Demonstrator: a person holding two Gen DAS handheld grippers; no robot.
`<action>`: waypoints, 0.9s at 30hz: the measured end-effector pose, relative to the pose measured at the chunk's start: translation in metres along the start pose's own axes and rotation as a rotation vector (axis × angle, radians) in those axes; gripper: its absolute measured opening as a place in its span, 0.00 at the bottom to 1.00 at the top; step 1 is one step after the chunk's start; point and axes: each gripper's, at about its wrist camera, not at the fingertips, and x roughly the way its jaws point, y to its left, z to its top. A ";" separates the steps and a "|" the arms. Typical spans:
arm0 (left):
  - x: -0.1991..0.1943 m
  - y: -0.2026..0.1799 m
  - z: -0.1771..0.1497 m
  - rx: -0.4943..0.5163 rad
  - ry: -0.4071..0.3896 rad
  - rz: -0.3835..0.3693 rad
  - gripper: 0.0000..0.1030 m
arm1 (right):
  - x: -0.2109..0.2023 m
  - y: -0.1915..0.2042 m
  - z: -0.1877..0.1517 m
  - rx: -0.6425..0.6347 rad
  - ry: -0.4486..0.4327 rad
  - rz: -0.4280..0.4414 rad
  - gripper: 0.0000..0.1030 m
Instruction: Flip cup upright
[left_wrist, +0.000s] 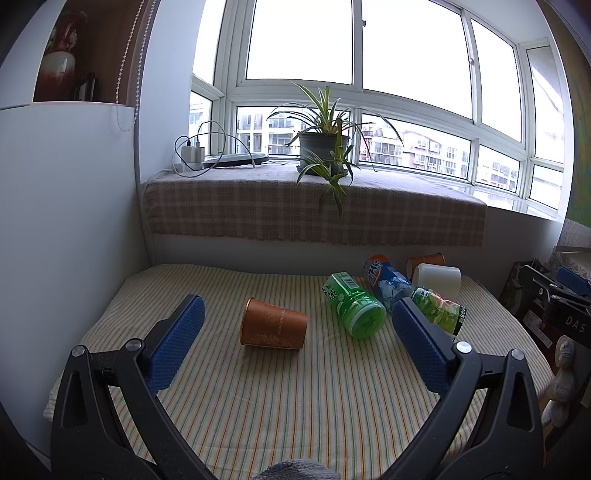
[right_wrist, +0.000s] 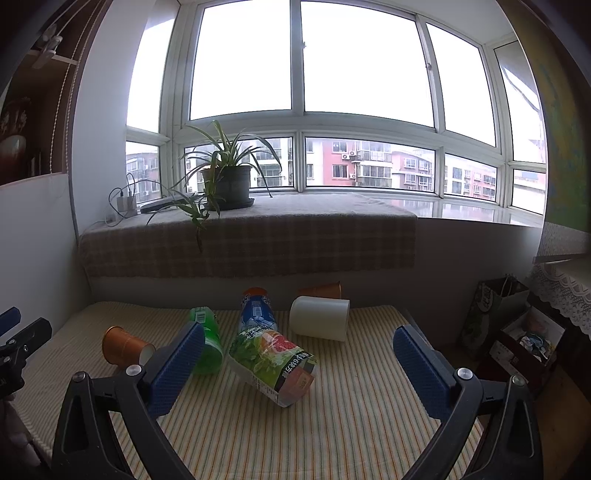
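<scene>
Left gripper: jaws spread wide, holding nothing, blue pads framing the brown paper cup, which lies on its side on the striped cloth ahead of the fingers and apart from them. From the left wrist view the cup's narrow base points right and its rim points left, so the gripper looks lined up to close across the cup wall, a sensible stance for a tip-up (my reading, not something shown). The cup carries a pale round emblem, a line of small lettering too fine to read, and a floral border near the rim. Right gripper: also released and empty, hovering over the clutter on the right half of the cloth; its role seems to be standing by. Between its pads lies a crumpled green bottle with a grapefruit picture and dark label strip in East Asian script I cannot make out. Left of that, a green cup on its side with white characters and a barcode; behind, a blue bottle with an orange cap and bold white-orange lettering, not legible. Further back a white cup lies on its side, and a second brown cup sits just behind it. All cups here are tipped over, presumably staged for righting. Beyond: plaid-covered sill, potted plant, chargers. A black item at the right edge of the left wrist view reads "DAS".
</scene>
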 end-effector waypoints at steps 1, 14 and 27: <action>0.000 0.000 0.000 0.000 0.000 0.001 1.00 | 0.000 0.001 0.000 -0.001 0.000 0.001 1.00; 0.000 0.001 0.001 0.000 0.001 -0.002 1.00 | 0.000 0.003 0.000 -0.004 -0.002 0.006 1.00; -0.001 0.009 -0.007 -0.013 0.007 0.019 1.00 | 0.008 0.018 0.003 -0.034 0.003 0.041 1.00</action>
